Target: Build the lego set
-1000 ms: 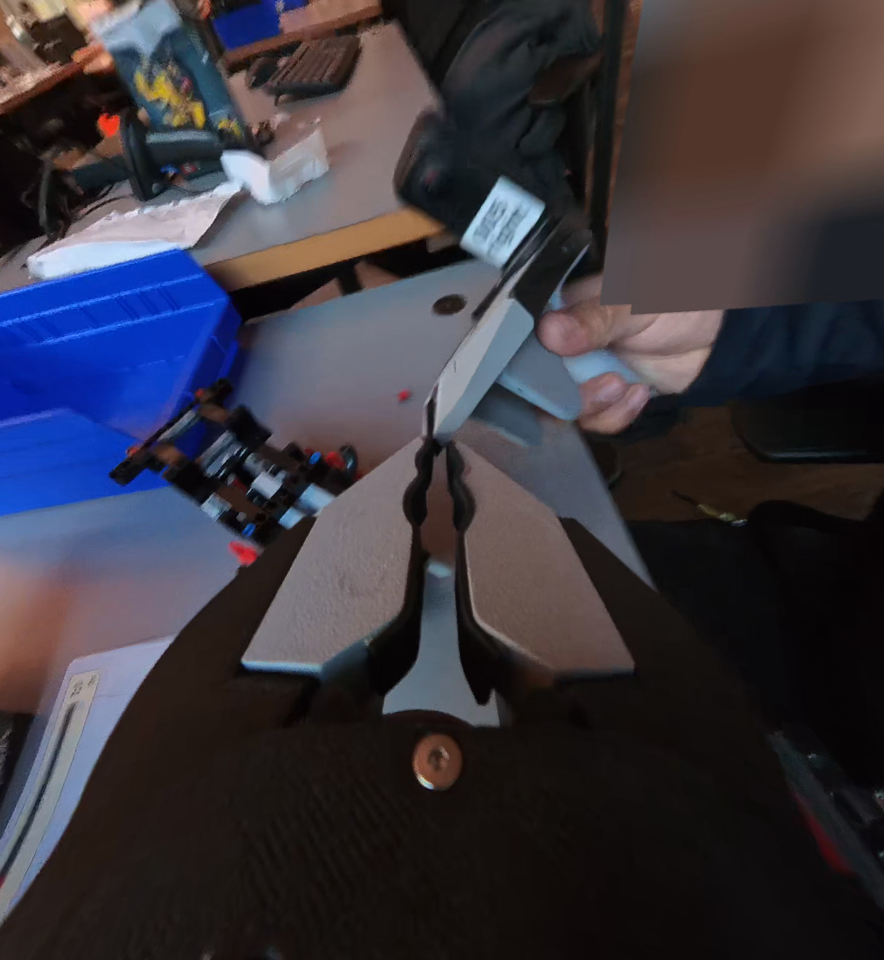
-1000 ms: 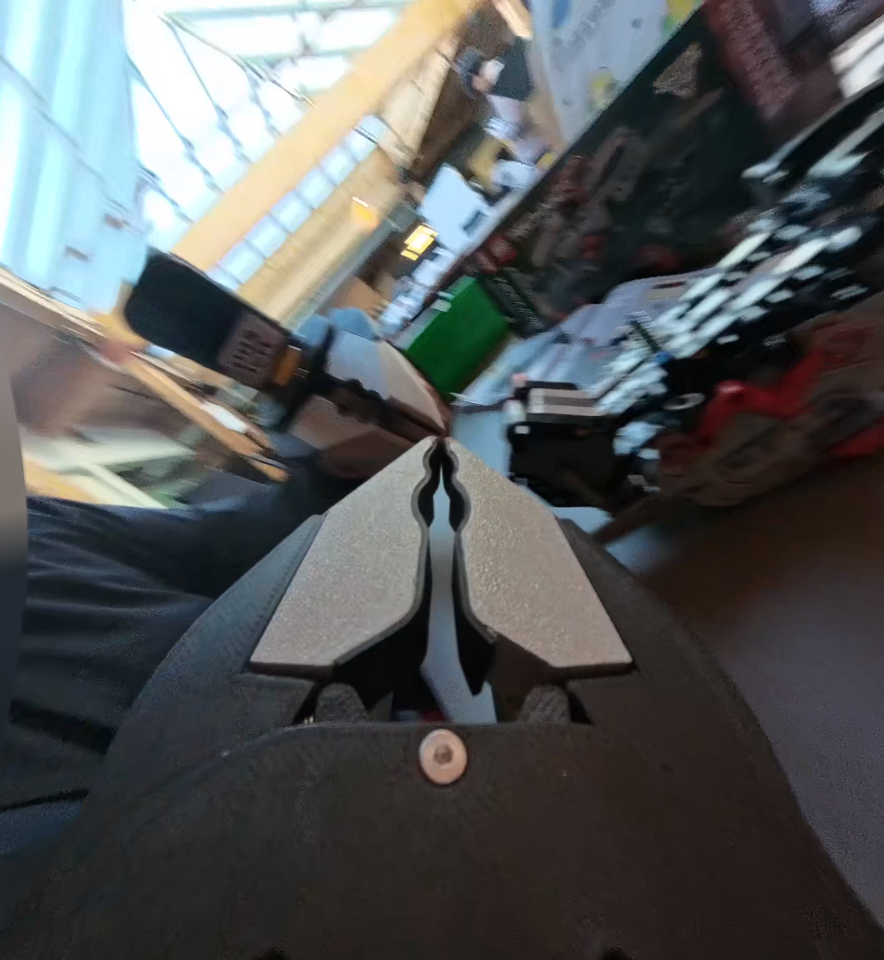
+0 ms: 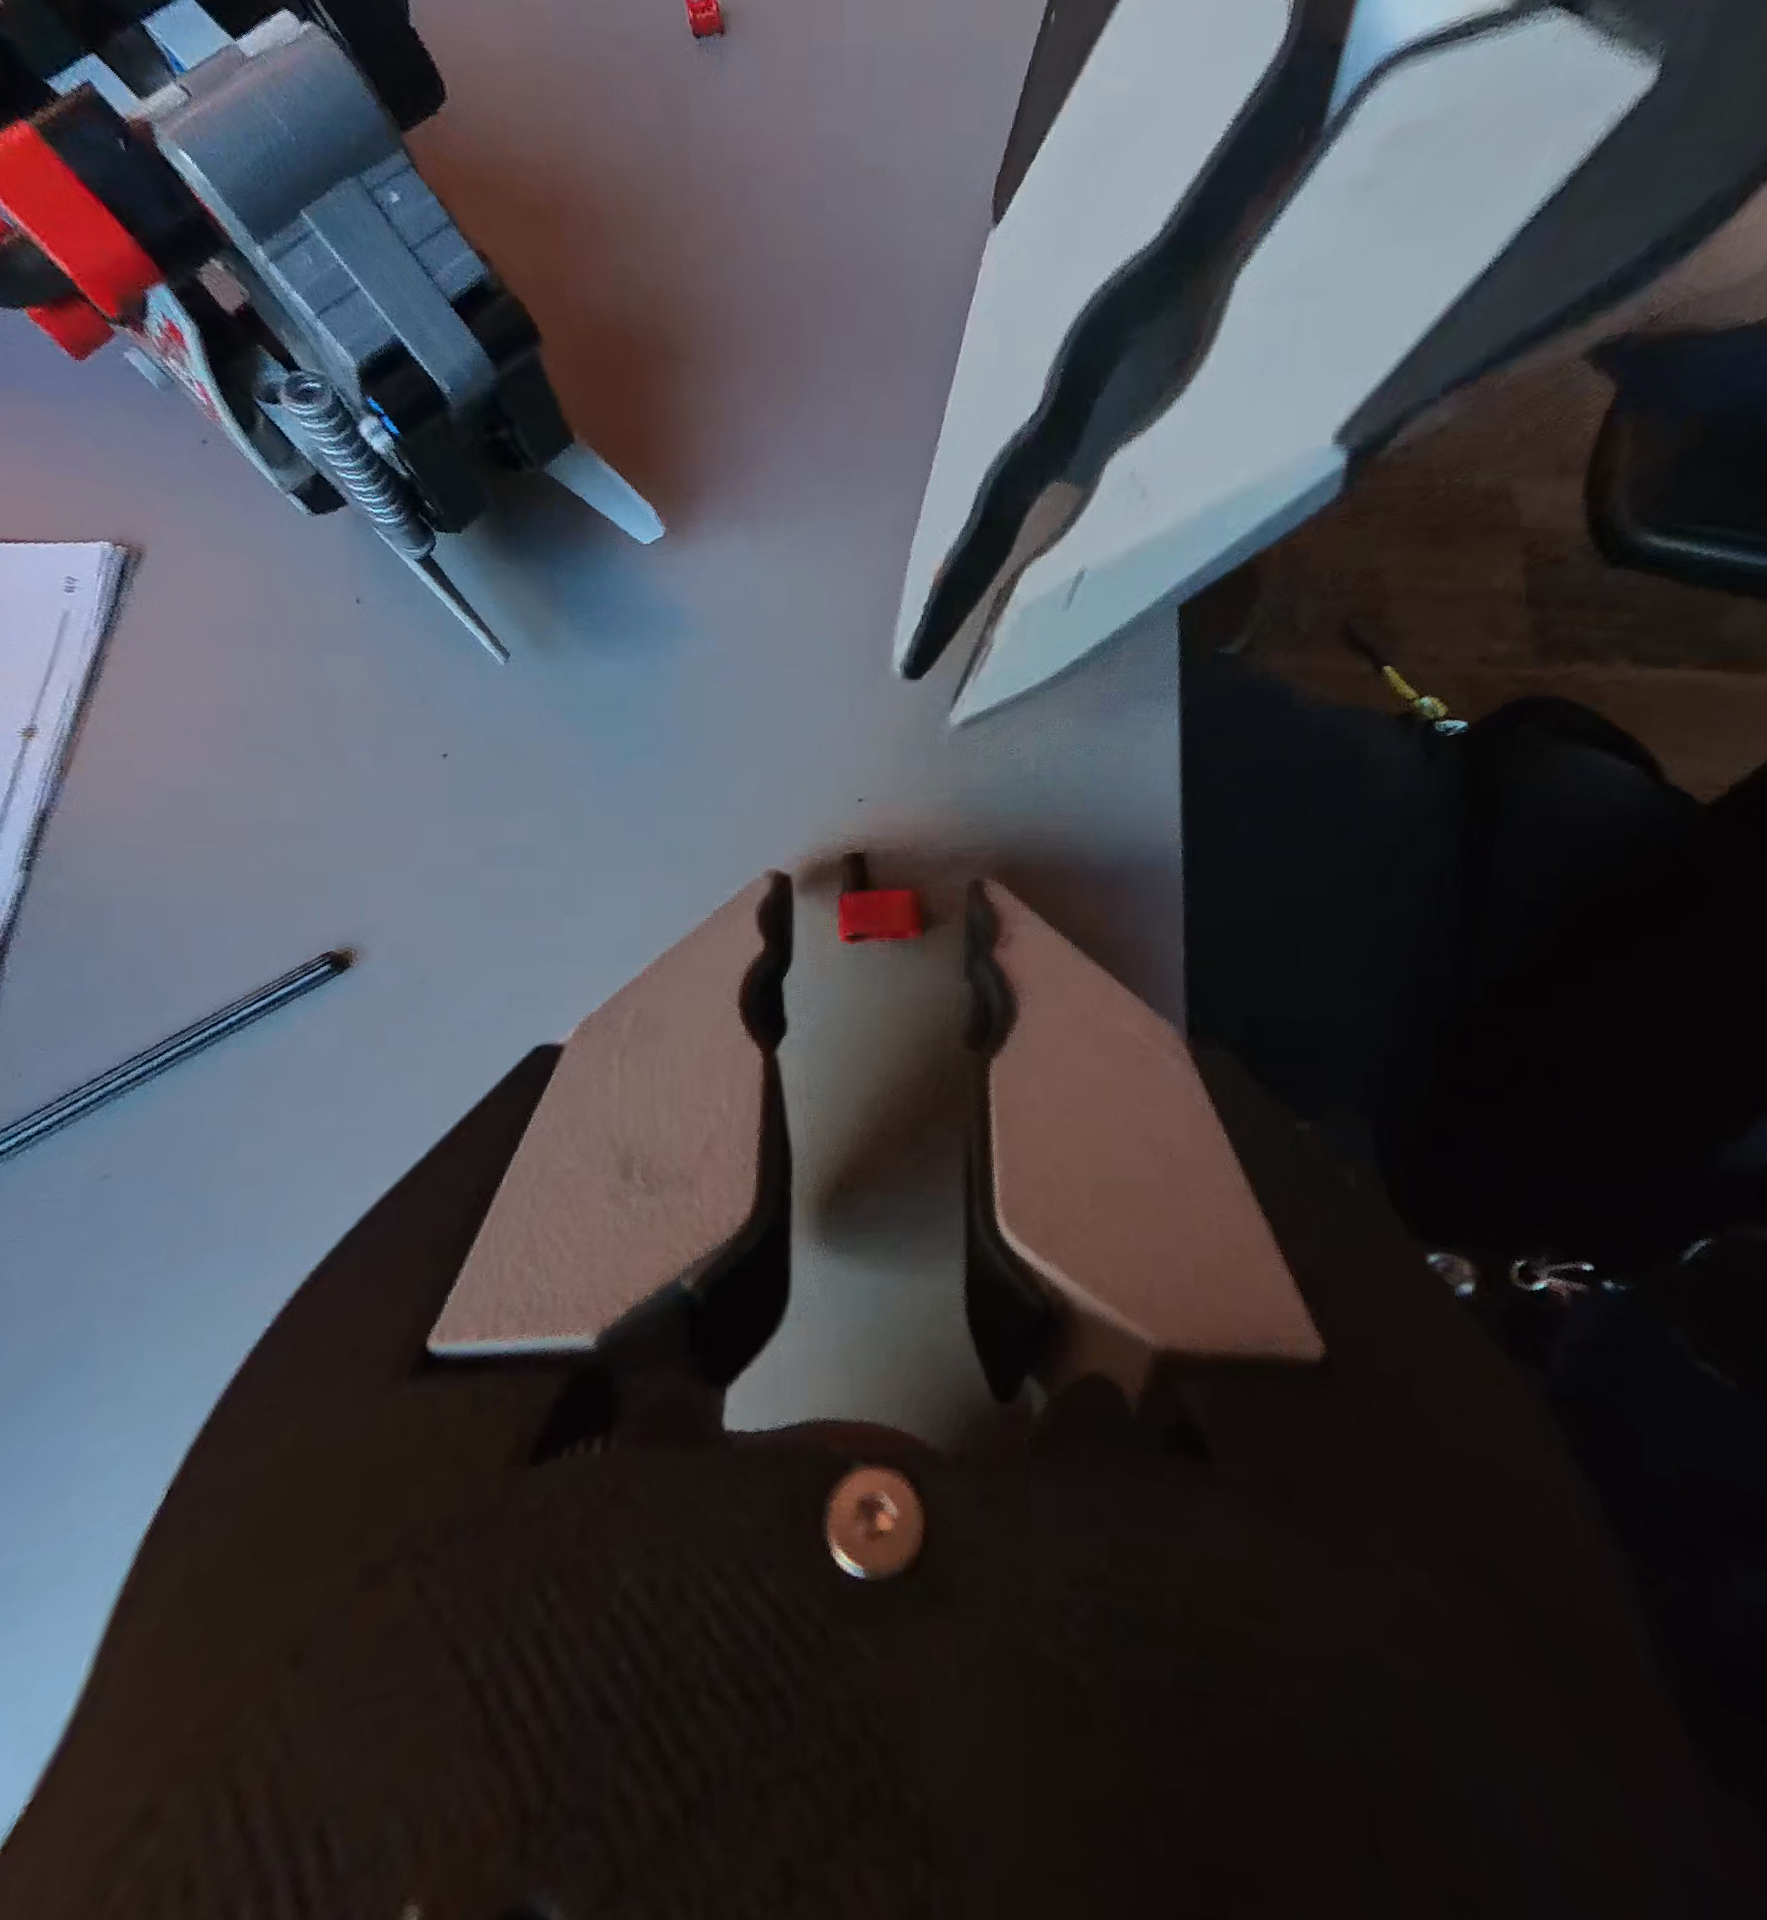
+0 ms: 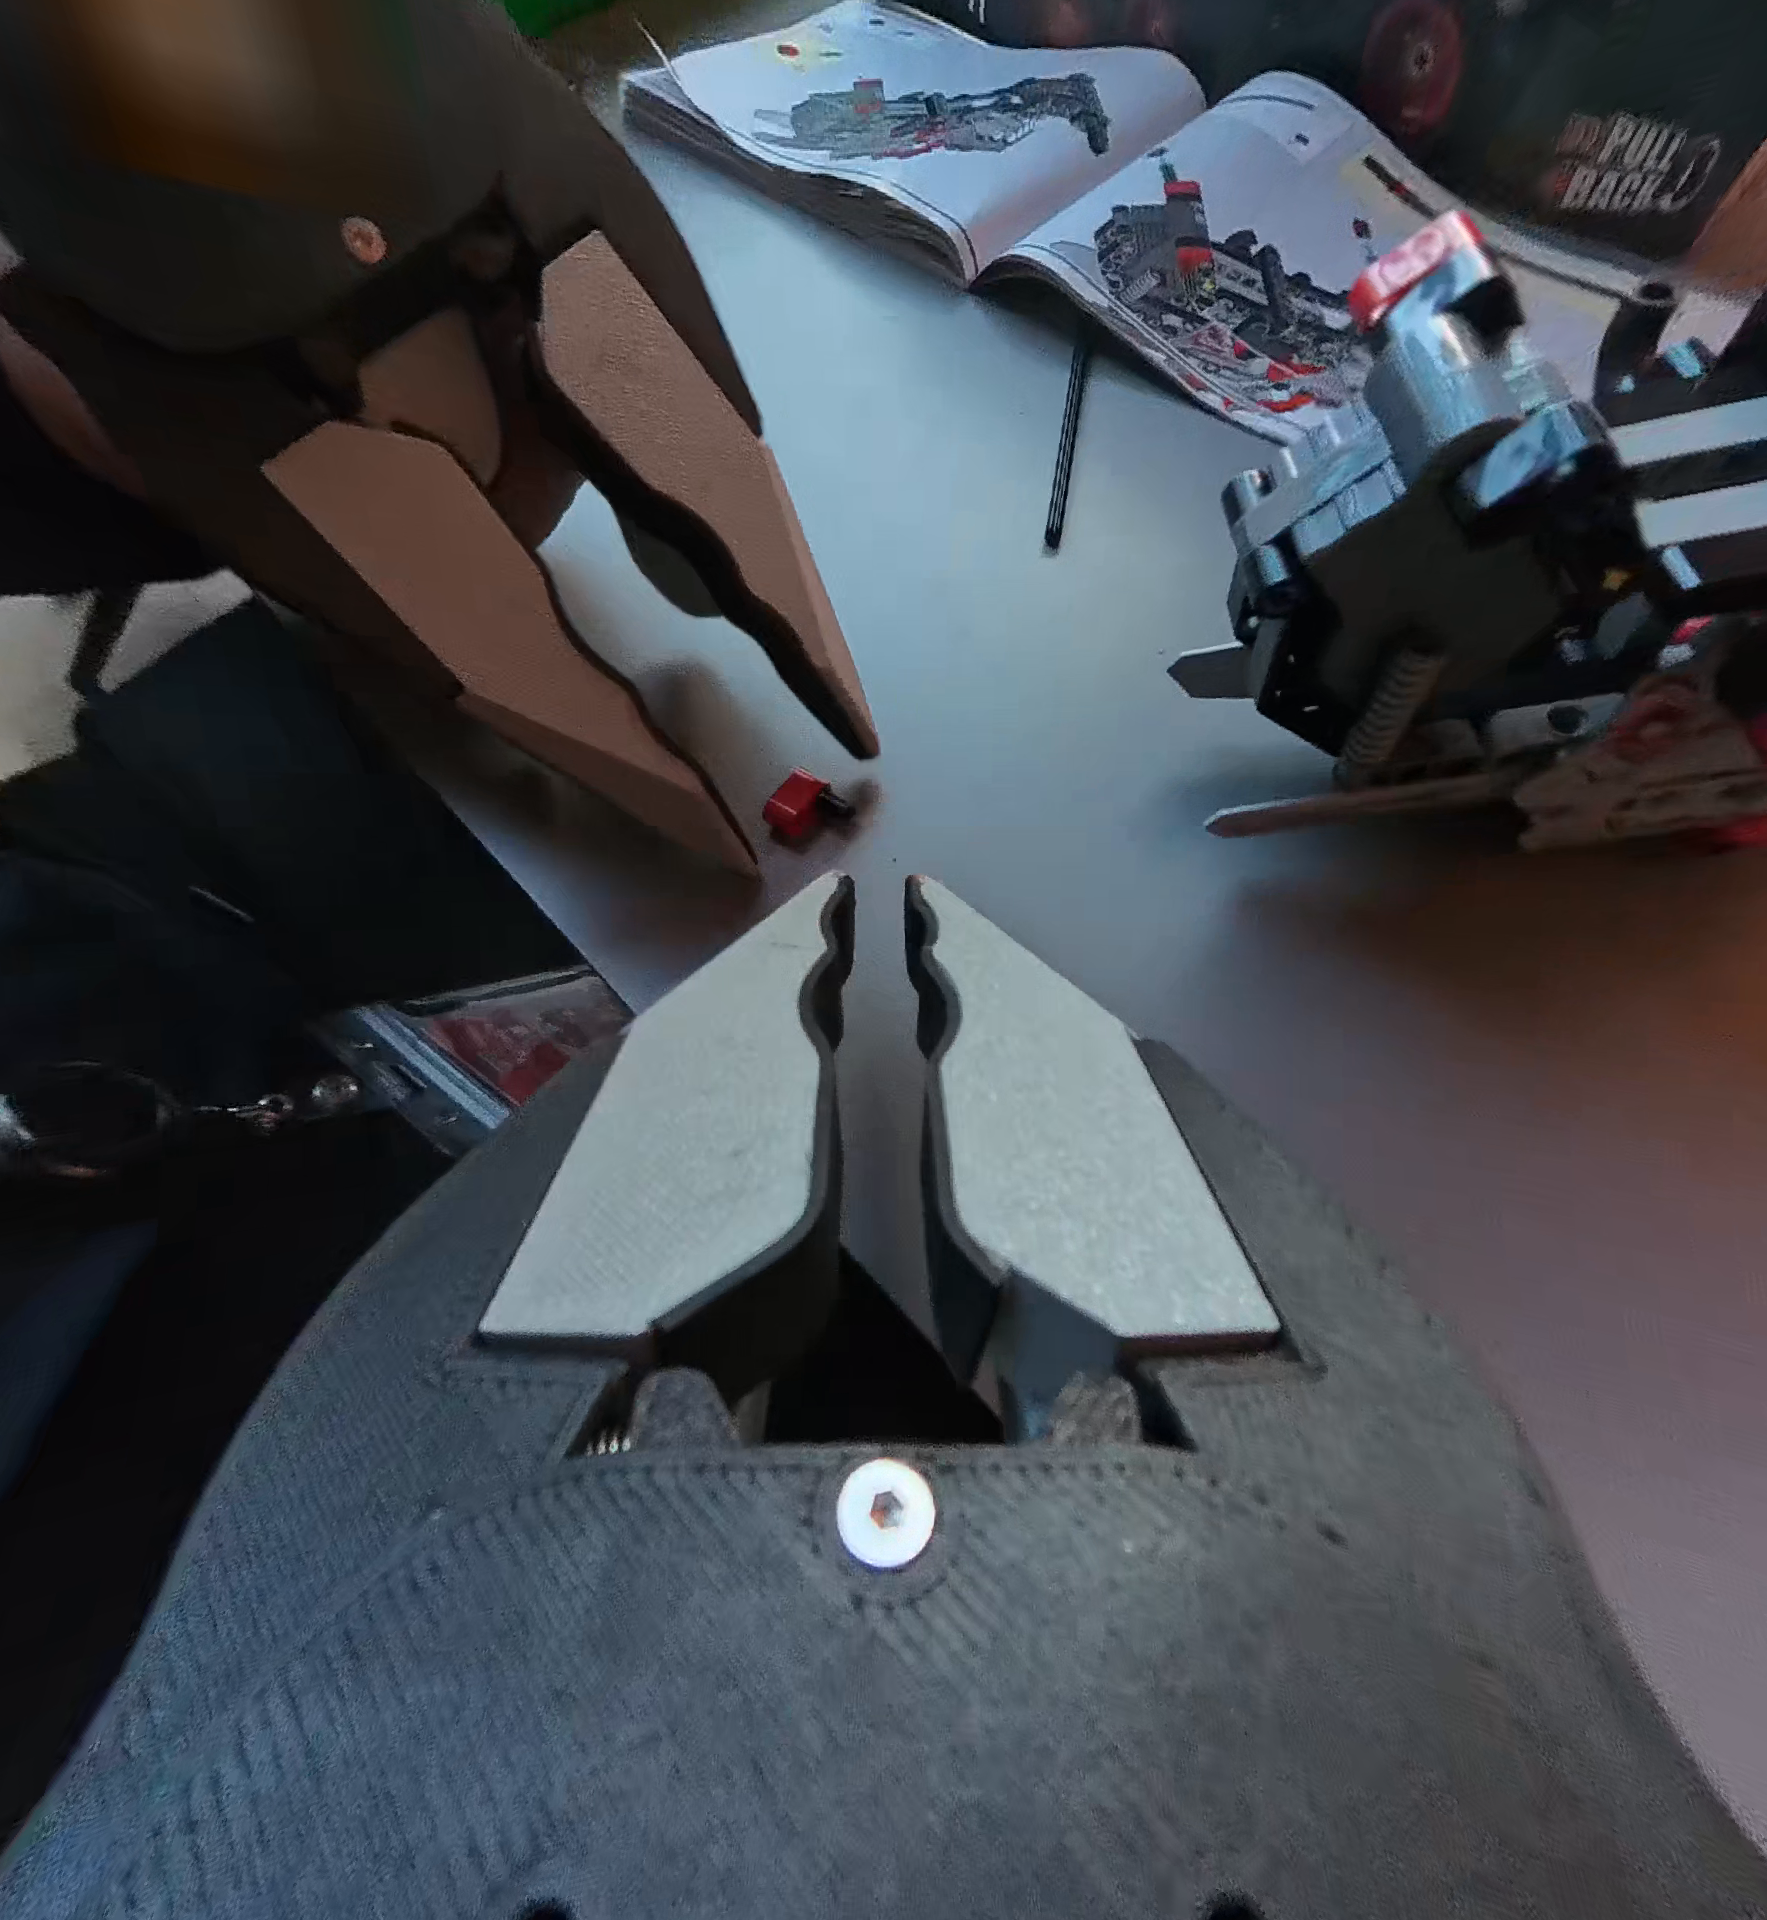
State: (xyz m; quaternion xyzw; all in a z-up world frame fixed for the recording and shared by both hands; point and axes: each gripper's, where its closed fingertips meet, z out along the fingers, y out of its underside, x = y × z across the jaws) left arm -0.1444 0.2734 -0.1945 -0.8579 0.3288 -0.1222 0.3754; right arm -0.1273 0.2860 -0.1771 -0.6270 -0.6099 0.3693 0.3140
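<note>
Fingers of the left gripper (image 3: 874, 899) stand spread wide, empty, with a small red connector piece (image 3: 879, 914) carrying a black pin lying on the grey table (image 3: 443, 831) just between their tips. Opposite it, the right gripper (image 4: 877, 883) is parted only narrowly and holds nothing, its tips near the same piece. Farther off sit the half-built Lego model (image 4: 1481, 582), a loose black axle (image 3: 131, 1070) and the open instruction booklet (image 4: 962, 156). Picking up the connector seems the step in hand; next, the left fingers should lower around it and close squarely, as so small a part could skid away.
</note>
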